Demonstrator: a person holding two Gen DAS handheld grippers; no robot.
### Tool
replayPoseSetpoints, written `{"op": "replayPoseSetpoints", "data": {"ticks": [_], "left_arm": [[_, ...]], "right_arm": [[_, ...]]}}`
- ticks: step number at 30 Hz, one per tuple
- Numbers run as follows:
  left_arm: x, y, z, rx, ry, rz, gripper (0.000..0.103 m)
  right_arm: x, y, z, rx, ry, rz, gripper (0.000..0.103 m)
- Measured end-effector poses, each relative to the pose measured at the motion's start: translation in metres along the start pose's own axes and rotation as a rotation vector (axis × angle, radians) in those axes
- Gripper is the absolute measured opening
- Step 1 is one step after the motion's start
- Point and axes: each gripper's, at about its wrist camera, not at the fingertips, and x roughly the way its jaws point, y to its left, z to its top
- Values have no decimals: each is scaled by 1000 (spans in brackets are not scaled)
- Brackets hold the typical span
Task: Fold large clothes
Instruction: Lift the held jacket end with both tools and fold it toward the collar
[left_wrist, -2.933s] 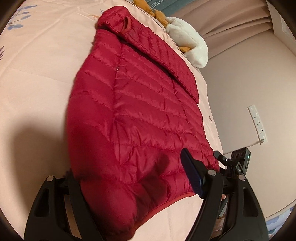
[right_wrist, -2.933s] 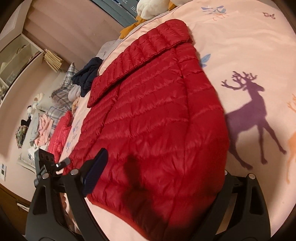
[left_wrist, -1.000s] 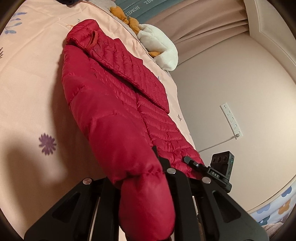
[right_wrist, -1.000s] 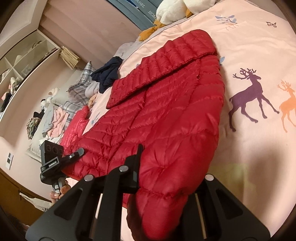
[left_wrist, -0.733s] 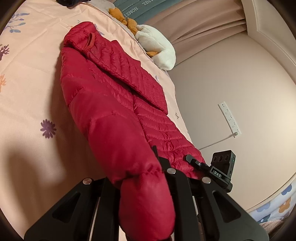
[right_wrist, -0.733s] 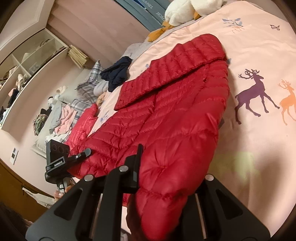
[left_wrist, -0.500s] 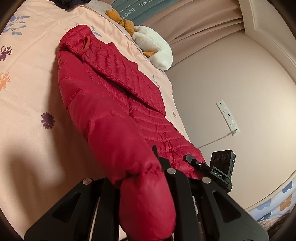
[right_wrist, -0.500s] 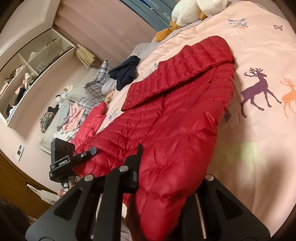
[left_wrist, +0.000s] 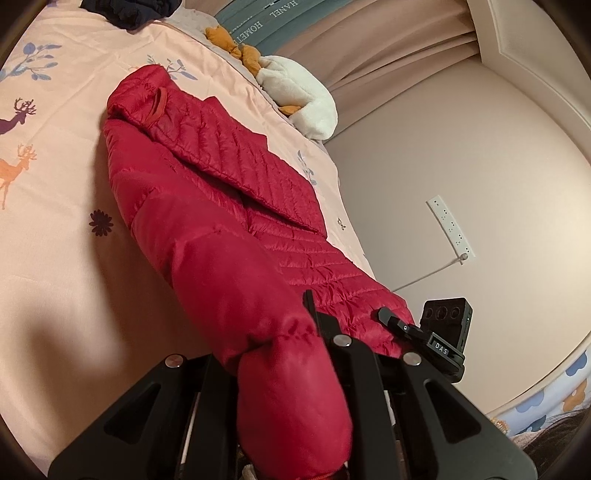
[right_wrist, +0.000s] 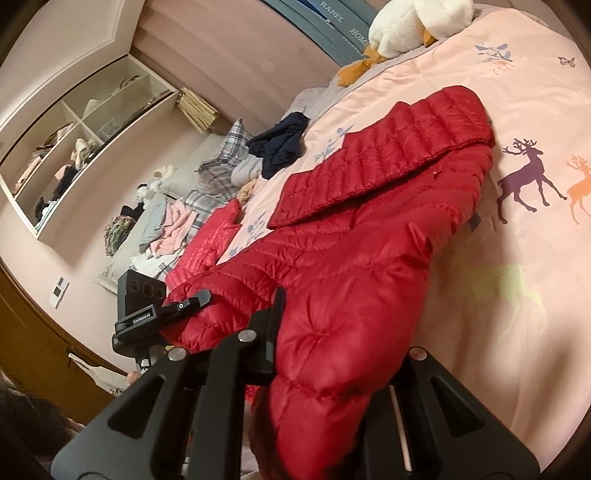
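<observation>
Red puffer jacket (left_wrist: 221, 206) lies on the bed (left_wrist: 55, 184), hem bunched at six o'clock. Left claw (left_wrist: 291, 373) and right claw (right_wrist: 321, 365) each clamp a hem corner, lifted. Next, likely: carry hem toward the collar (left_wrist: 147, 96) at twelve o'clock.

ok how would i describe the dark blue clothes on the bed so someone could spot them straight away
On the pink bedspread with deer prints, look past the far end of the big red jacket. The dark blue clothes lie crumpled near the plaid pillow, the only dark heap on the bed.
</observation>
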Motion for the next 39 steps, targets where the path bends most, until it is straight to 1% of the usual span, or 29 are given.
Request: {"op": "replayPoseSetpoints", "data": {"ticks": [12, 27, 32, 39], "left_arm": [[-3, -2, 14, 34, 0, -29, 12], [-12, 0, 22, 68, -11, -62, 12], [-11, 5, 25, 68, -8, -69, 12], [-19, 5, 32, 73, -20, -88, 12]], "right_arm": [[-15, 14, -4, -44, 6, 58, 12], [-25, 32, -5, -109, 11, 87, 12], [-26, 27, -4, -93, 7, 83, 12], [-25, 24, 1, -65, -10, 71, 13]]}}
